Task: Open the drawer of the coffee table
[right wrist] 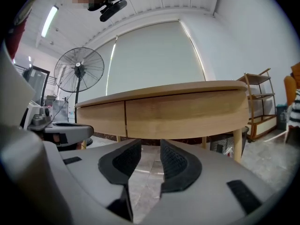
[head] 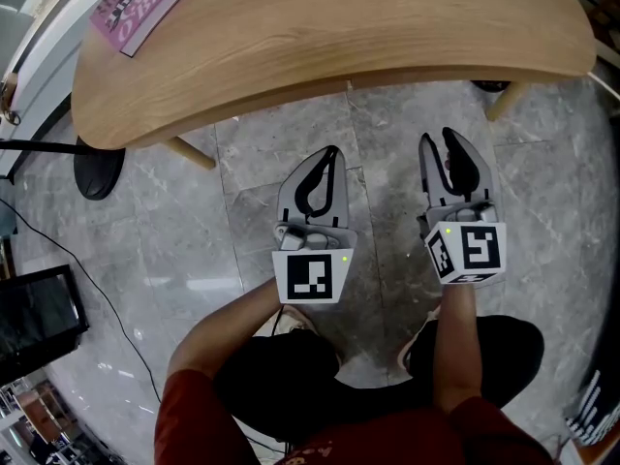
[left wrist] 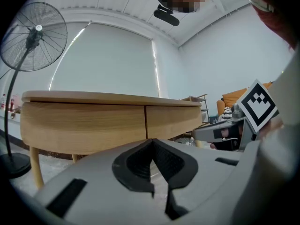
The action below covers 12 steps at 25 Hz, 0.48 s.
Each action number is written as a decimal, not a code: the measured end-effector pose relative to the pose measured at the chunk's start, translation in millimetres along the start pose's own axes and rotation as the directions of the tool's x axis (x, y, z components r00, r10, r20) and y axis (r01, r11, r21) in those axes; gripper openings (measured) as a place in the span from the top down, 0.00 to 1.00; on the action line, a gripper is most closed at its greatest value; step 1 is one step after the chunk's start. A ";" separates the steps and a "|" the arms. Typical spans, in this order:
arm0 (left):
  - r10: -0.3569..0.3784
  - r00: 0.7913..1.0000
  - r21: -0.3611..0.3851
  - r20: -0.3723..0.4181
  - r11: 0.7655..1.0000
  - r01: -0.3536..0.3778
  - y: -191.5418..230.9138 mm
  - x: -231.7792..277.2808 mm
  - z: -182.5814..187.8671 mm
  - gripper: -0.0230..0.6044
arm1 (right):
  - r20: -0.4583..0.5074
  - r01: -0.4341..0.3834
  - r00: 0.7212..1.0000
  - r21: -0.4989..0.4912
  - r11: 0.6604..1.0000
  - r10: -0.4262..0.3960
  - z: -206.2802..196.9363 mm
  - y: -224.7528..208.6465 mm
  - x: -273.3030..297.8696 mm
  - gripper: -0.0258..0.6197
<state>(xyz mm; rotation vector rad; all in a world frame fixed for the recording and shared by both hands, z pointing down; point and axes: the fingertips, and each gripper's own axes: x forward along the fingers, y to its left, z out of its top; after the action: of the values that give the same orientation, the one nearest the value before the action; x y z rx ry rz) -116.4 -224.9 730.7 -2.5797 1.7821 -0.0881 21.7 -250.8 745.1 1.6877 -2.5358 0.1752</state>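
Observation:
The oval wooden coffee table (head: 329,37) stands just ahead of both grippers. Its front shows two closed drawer fronts split by a vertical seam (left wrist: 145,121); the right gripper view shows the same seam (right wrist: 125,118). I see no handle. My left gripper (head: 333,153) hovers above the floor short of the table edge, its pads meeting at the tips (left wrist: 152,142), holding nothing. My right gripper (head: 436,141) is beside it at the same distance from the table. It stands open with a clear gap between its pads (right wrist: 151,144) and nothing in that gap.
A pink magazine (head: 143,3) lies on the tabletop's far left. A standing fan (left wrist: 33,36) has its round base (head: 99,168) left of the table. A black screen (head: 34,318) and cables sit at the left. A wooden shelf (right wrist: 257,102) stands at the right.

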 end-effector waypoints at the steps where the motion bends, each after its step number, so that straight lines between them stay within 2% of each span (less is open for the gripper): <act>1: -0.002 1.000 0.003 0.000 1.000 0.002 -0.6 0.1 0.0 0.95 | -0.001 -0.001 1.000 0.006 1.000 0.001 -0.3 0.4 0.9 0.76; 9: -0.008 1.000 0.010 -0.002 1.000 0.008 -2.8 0.7 -1.2 0.95 | -0.017 -0.006 1.000 -0.008 1.000 0.006 -4.3 3.3 2.7 0.72; 12: -0.014 1.000 0.020 -0.003 1.000 0.014 -3.8 1.3 -0.7 0.95 | -0.022 -0.001 1.000 0.016 1.000 0.001 -5.9 1.5 3.4 0.72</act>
<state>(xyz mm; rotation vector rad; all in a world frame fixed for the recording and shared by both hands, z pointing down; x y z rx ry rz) -112.4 -224.7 731.6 -2.5806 1.7547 -0.1093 19.0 -252.5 751.4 1.6804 -2.5267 0.2132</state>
